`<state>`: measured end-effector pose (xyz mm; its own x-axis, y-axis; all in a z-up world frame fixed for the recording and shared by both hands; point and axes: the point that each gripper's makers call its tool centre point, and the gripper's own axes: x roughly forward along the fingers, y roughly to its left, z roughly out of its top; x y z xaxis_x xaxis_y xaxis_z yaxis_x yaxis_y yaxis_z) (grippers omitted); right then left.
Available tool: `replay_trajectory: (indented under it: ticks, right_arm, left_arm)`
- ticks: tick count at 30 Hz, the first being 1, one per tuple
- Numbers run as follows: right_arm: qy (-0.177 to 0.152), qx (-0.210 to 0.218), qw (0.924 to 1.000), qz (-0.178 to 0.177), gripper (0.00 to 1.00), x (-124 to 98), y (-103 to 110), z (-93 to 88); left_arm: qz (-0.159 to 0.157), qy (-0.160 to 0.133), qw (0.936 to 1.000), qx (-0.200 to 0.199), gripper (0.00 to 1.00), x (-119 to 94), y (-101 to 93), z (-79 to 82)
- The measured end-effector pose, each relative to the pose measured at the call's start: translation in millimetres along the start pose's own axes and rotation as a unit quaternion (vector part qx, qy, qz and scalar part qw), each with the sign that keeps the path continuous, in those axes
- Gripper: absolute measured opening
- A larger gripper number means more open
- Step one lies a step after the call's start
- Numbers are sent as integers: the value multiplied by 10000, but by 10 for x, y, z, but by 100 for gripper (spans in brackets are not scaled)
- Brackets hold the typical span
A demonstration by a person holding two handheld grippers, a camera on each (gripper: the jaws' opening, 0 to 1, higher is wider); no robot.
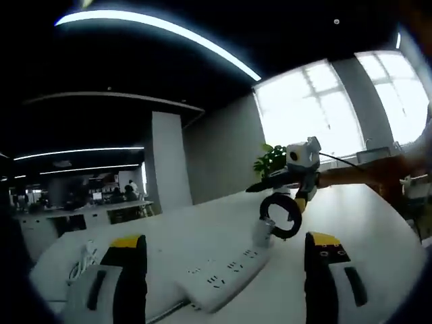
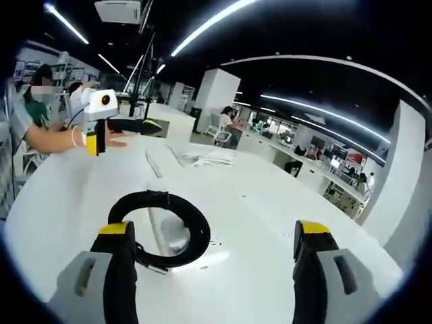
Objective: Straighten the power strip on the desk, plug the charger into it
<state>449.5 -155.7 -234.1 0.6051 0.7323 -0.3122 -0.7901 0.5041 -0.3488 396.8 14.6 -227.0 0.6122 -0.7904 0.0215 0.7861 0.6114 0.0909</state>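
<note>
A white power strip (image 1: 223, 273) lies on the white desk (image 1: 364, 229), just beyond and between the wide-apart jaws of my open left gripper (image 1: 226, 241). At its far end stands a white charger (image 1: 262, 233) with a black coiled cable (image 1: 283, 214). My right gripper (image 1: 266, 185) hovers just above that coil, held out on a person's arm. In the right gripper view the coil (image 2: 162, 229) and charger (image 2: 174, 233) sit on the strip (image 2: 156, 202), ahead of my open right gripper (image 2: 214, 229) and nearer its left jaw. The left gripper (image 2: 145, 125) is farther back, in a person's hand.
A loose white cable (image 2: 209, 158) lies on the desk beyond the strip, and shows at the left (image 1: 84, 256) in the left gripper view. A potted plant (image 1: 270, 160) stands by the windows. A person's sleeve (image 2: 17, 121) is at the desk's left edge. Office desks and people fill the background.
</note>
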Motion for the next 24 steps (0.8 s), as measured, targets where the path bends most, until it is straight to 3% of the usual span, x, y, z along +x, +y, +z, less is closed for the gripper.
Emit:
replay_trajectory:
  ticks: [6,16,24]
  right_arm:
    - [210,-27,9994,278,94,98,64,-42]
    - [295,1,9979,577,86,213,156,-72]
    - [398,-4,9956,847,74,250,269,-70]
  left_arm:
    - [41,93,9999,-85,99,-5,22,-53]
    - [66,165,9996,-229,99,-42,48,-110]
    - [-65,443,9989,-166,99,-29,-38,-281]
